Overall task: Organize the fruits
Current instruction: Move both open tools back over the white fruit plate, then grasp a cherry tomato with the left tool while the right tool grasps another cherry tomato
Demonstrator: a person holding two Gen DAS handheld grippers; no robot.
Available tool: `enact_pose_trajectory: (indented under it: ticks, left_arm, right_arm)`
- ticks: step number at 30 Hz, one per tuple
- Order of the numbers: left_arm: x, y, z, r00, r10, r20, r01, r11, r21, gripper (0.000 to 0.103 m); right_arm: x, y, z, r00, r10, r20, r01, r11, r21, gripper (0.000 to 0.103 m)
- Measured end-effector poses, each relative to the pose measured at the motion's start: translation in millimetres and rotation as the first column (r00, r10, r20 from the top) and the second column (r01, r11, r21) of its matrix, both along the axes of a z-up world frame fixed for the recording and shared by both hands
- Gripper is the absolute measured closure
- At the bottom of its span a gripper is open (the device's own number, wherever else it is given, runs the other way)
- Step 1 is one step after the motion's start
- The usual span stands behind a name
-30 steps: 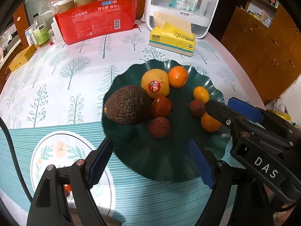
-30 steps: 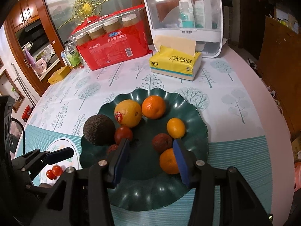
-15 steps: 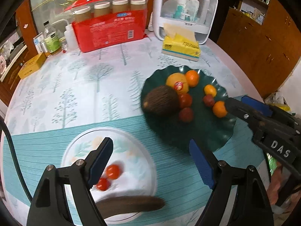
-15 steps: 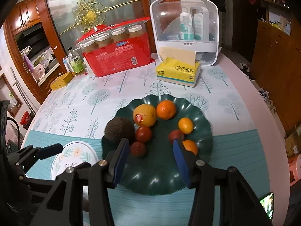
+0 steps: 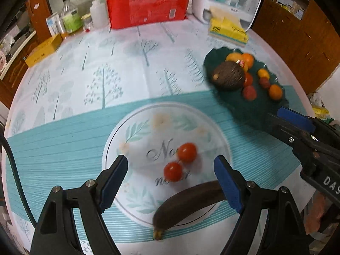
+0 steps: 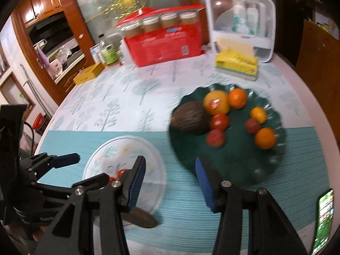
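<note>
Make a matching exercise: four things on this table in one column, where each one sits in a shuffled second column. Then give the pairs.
1. avocado
2. two small tomatoes
3. tissue pack
4. phone

A. on the white floral plate
B. at the table's near right edge
C. on the dark green plate
D. in front of the white organizer

Pairs: 1-C, 2-A, 3-D, 4-B

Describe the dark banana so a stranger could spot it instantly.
Find the white floral plate on the teal placemat, beside the green fruit plate. The banana lies across its near rim. Unlike the two round red tomatoes beside it, it is long, curved and brown-black.
</note>
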State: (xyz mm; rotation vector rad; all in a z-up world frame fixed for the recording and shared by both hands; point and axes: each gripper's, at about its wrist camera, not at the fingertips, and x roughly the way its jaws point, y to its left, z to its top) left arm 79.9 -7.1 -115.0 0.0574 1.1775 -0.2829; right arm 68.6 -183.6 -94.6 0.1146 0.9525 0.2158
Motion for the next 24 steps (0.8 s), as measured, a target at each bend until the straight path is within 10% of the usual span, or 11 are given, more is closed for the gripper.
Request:
enact_pose_trajectory:
  ticks: [10,24]
  left_arm:
    - [8.4,13.0,-31.1,0.994,-0.028,-0.102,0.024,0.999,-0.036,0.03]
    - [16.5,3.4,-58.0,0.978,-0.047,-0.202,0.032,0.996,-0.078,0.077]
  right_arm:
    - [7.6,29.2,-23.2,0.998,0.004,-0.059,-0.003,1.0,0.021,0.053]
    - [15.2,29.4,-36.7,0.996,0.007,-0.093,-0.004,1.0,0.025,0.053]
